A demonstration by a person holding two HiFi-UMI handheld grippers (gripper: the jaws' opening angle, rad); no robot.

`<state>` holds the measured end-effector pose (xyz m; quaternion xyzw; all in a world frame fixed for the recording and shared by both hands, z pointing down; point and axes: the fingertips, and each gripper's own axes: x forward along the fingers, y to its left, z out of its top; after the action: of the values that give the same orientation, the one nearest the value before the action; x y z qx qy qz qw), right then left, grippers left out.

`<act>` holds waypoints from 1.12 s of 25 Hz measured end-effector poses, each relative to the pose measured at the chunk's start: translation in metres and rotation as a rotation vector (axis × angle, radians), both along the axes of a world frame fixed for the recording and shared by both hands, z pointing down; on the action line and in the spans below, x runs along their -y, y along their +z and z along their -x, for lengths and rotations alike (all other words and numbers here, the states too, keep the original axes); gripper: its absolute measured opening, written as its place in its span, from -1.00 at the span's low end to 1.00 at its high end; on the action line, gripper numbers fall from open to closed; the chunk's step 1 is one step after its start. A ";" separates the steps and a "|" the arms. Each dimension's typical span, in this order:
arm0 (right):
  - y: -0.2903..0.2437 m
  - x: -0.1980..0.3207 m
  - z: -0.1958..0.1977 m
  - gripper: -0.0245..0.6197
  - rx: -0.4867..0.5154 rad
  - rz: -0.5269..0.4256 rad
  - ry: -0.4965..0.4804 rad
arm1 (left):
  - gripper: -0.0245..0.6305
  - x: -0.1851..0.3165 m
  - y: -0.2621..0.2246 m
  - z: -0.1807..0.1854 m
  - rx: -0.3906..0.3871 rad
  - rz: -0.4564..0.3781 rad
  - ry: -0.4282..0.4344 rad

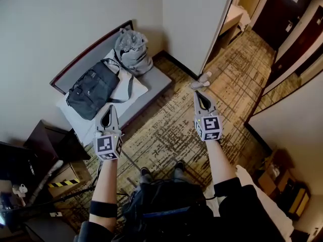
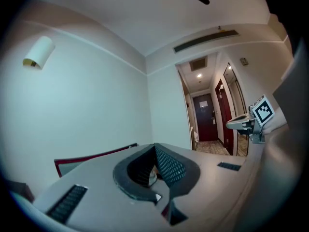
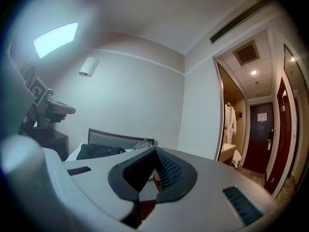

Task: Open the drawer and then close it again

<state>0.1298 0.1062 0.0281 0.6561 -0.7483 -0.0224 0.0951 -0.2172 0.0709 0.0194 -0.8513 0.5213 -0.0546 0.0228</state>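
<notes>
- We are holding the left gripper [image 1: 107, 114] with its jaws pressed together and nothing between them; its own view is showing the pads meeting on empty air.
- We are holding the right gripper [image 1: 203, 101] the same way, jaws closed and empty.
- Both are pointing roughly level out into the room, side by side and well apart, touching nothing. We are reading this as a rest pose, since no handle is lying within reach of either.
- We are not seeing the drawer plainly in any view. The dark cabinet [image 1: 48, 137] below and left of the left gripper is looking like the likeliest place for it, but we cannot make out a drawer front or handle there.
- Judging by that, we are not yet starting the opening step; a turn toward the furniture seems needed first.
- Ahead of the left gripper, a black bag [image 1: 93, 89] is lying on a white cushion [image 1: 135, 88] at the near end of the bench [image 1: 154, 80], and a grey sack [image 1: 132, 52] is sitting at its far end, against the wall.
- A taped cardboard box [image 1: 68, 178] is standing on the patterned carpet [image 1: 166, 130] beside the cabinet.
- Pale walls are closing the room in, and a corridor is leading to a dark door [image 2: 205, 112].
</notes>
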 end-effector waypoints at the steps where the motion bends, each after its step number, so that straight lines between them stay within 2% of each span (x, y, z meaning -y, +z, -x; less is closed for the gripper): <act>1: 0.021 -0.010 0.002 -0.91 0.000 0.041 0.000 | -0.91 -0.008 0.013 0.002 -0.003 0.033 -0.008; 5: 0.084 -0.045 0.010 -0.91 0.019 0.168 0.004 | -0.91 -0.036 0.069 0.023 0.000 0.138 -0.046; 9: 0.110 -0.061 0.014 -0.91 0.042 0.215 0.007 | -0.91 -0.052 0.092 0.028 0.030 0.200 -0.033; 20: 0.125 -0.065 0.015 -0.91 0.051 0.239 -0.022 | -0.91 -0.058 0.102 0.013 0.039 0.222 -0.035; 24: 0.132 -0.066 0.006 -0.91 0.064 0.251 -0.050 | -0.91 -0.064 0.106 -0.012 0.059 0.238 -0.013; 28: 0.141 -0.066 -0.005 -0.91 0.069 0.263 -0.080 | -0.91 -0.071 0.110 -0.035 0.058 0.252 -0.029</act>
<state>0.1347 0.1719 0.1690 0.6080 -0.7732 0.0947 0.1534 -0.1826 0.1415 0.1296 -0.8378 0.5218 -0.1445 -0.0700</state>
